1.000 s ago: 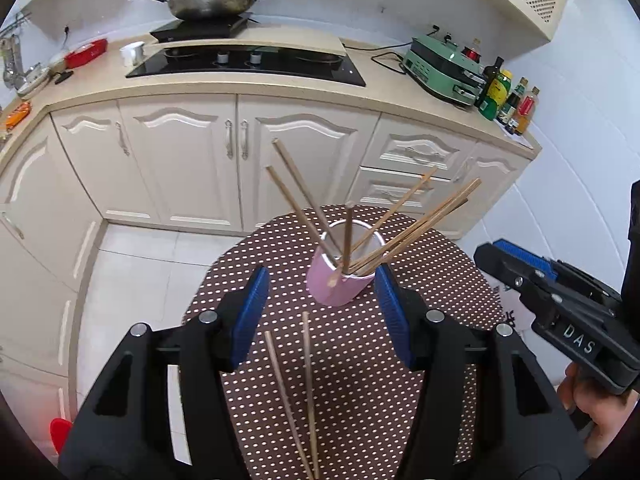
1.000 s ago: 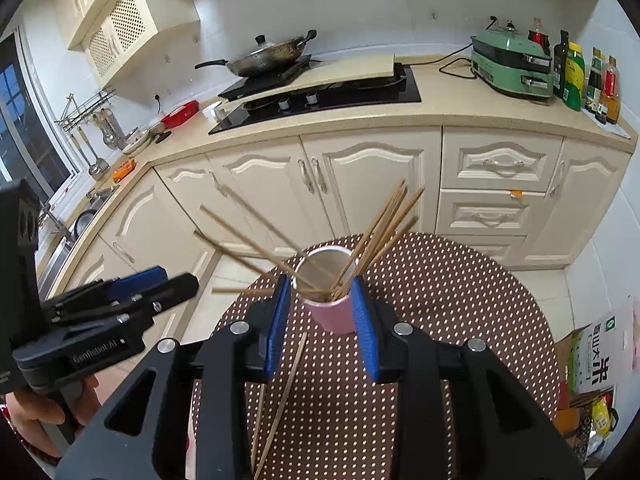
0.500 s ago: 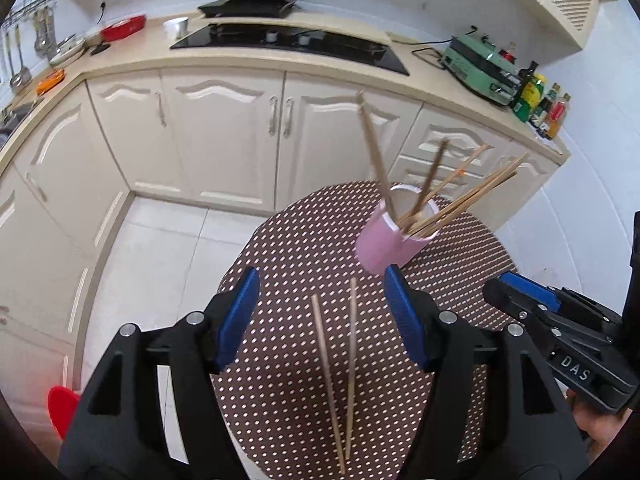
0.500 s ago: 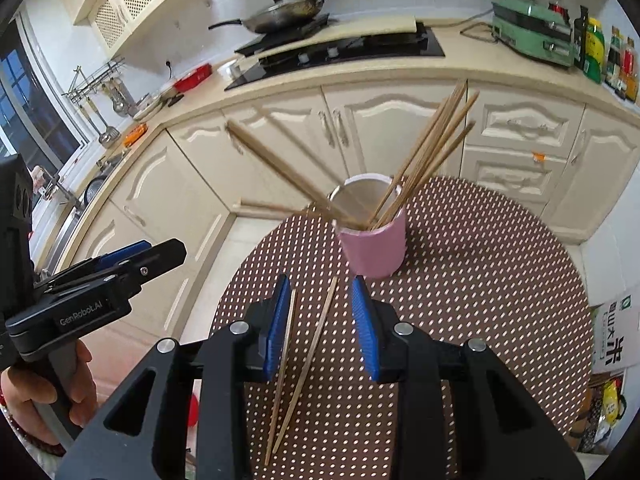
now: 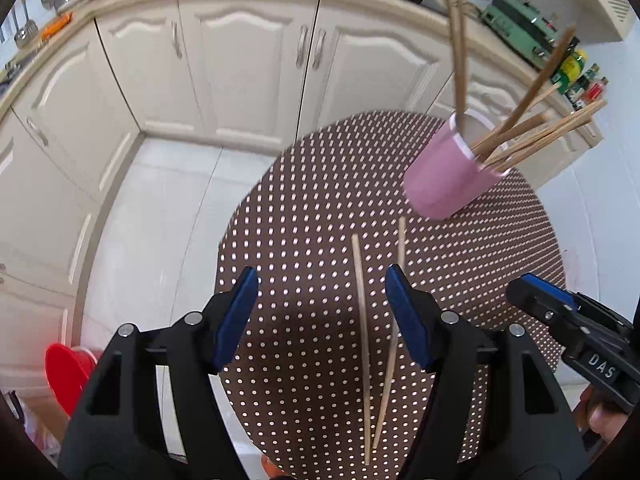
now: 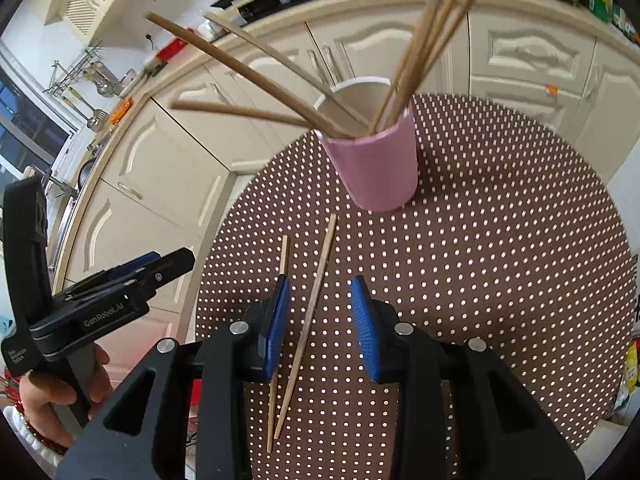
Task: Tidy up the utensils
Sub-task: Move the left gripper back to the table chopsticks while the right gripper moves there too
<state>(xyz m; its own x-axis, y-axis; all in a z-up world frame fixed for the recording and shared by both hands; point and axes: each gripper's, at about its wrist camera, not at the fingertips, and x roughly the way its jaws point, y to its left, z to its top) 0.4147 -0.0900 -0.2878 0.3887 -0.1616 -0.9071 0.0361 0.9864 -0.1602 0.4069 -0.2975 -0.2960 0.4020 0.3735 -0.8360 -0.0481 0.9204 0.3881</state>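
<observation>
A pink cup holding several wooden chopsticks stands on a round brown polka-dot table; it also shows in the right wrist view. Two loose chopsticks lie side by side on the table in front of the cup, also in the right wrist view. My left gripper is open and empty, above the left loose chopstick. My right gripper is open and empty, with one loose chopstick between its fingers.
Cream kitchen cabinets and a counter with a green appliance and bottles stand behind the table. A red bowl sits low at the left. White tiled floor lies between table and cabinets.
Both grippers have moved down and closer to the table, toward the two loose chopsticks. The cup now sits farther up and away in both views. Both stay open.
</observation>
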